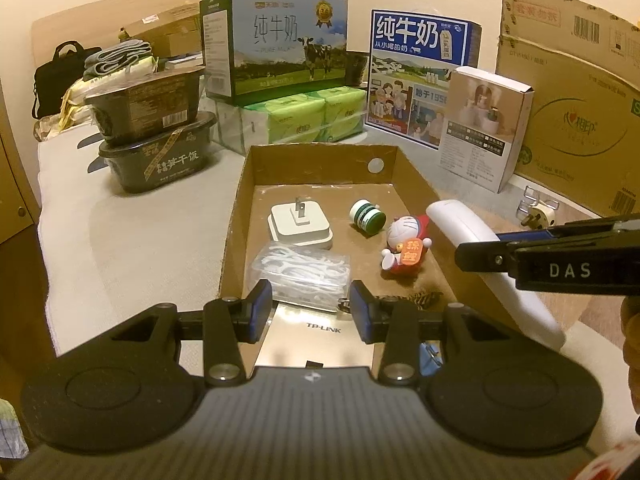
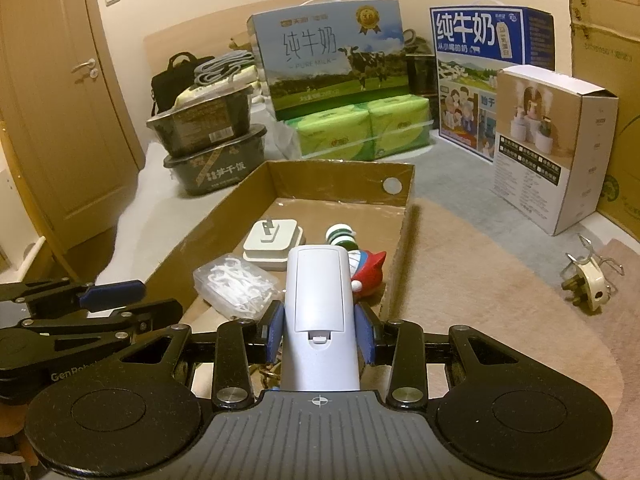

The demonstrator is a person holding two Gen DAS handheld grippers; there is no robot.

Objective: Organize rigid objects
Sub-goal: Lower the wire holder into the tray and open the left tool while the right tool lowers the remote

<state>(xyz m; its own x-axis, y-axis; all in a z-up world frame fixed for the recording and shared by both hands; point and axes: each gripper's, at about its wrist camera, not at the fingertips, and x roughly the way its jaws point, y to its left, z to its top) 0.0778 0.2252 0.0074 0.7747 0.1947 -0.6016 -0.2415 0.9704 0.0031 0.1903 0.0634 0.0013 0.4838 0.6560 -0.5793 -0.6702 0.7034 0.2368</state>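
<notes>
On a bed covered in pale fabric sits a shallow, open brown cardboard tray [image 1: 320, 160], ringed by milk cartons and other boxes. Inside it lie a white square plug adapter [image 1: 301, 224] with its prongs up, a small green-and-white round jar [image 1: 367, 218] on its side, a blue-and-white cartoon cat figurine in red [image 1: 404, 250], a clear plastic box of white floss picks [image 1: 302, 276], and a shiny gold TP-LINK device [image 1: 320, 340] at the near end.

The left gripper [image 1: 311, 310] hovers over that near end, its blue-padded jaws parted with nothing pinched between them; the floss box and gold device show through the gap.

The right gripper [image 2: 319, 334] pinches a long white remote control [image 2: 319, 312] by its sides, battery cover facing up. The remote is held above the tray's right wall, pointing toward the figurine.

A cream three-pin plug [image 2: 588, 284] lies on the bedding, well apart from the tray, to its right.
</notes>
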